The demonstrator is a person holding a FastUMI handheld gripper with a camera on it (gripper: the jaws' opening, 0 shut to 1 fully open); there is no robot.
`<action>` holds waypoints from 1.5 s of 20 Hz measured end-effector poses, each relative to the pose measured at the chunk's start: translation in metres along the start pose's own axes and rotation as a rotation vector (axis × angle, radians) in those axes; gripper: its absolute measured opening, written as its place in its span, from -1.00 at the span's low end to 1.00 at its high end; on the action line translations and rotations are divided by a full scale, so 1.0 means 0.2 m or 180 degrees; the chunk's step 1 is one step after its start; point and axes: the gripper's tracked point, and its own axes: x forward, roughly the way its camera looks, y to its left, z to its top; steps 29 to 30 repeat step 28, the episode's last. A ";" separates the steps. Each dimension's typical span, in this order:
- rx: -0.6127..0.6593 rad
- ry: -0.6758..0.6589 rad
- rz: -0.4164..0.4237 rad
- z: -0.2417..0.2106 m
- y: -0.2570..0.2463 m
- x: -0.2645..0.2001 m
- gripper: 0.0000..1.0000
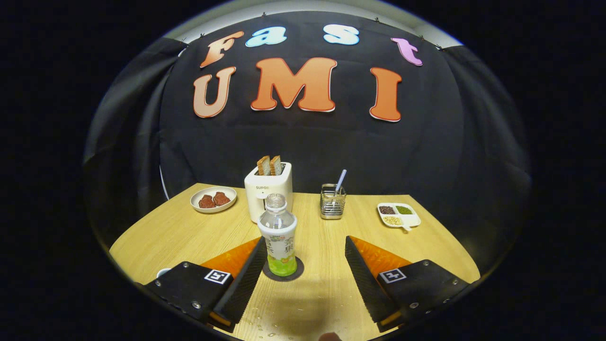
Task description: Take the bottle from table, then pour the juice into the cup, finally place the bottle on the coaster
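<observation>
A clear plastic bottle (pixel 279 235) with a little green juice in its bottom stands upright on a dark round coaster (pixel 298 272) on the wooden table (pixel 326 289). My gripper (pixel 304 240) is open, its fingers wide apart. The bottle sits between them, close to the left finger (pixel 248 274) and apart from the right finger (pixel 362 274); I cannot tell if the left finger touches it. A small pale rim (pixel 163 272), perhaps the cup, peeks out beside the left finger's base.
Beyond the bottle stands a white toaster (pixel 268 194) with two bread slices. A plate of reddish food (pixel 213 199) lies to its left. A wire holder with a straw (pixel 332 201) and a divided dish of grains (pixel 398 215) sit to the right. Droplets (pixel 265 327) spot the near table.
</observation>
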 end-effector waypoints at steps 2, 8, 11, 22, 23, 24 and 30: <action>-0.0004 -0.0028 -0.0038 0.05 -0.11 -0.16 0.96; 0.0090 -0.0379 -0.0252 0.24 -0.44 -0.65 0.96; 0.0135 -0.0553 -0.0359 0.28 -0.55 -0.86 0.96; 0.0291 -0.0636 -0.0222 0.21 -0.57 -1.15 0.96; 0.0355 -0.0646 -0.0151 0.21 -0.54 -1.16 0.96; 0.0398 -0.0661 -0.0054 0.22 -0.51 -1.17 0.96; 0.0318 -0.0731 -0.0057 0.21 -0.52 -1.15 0.96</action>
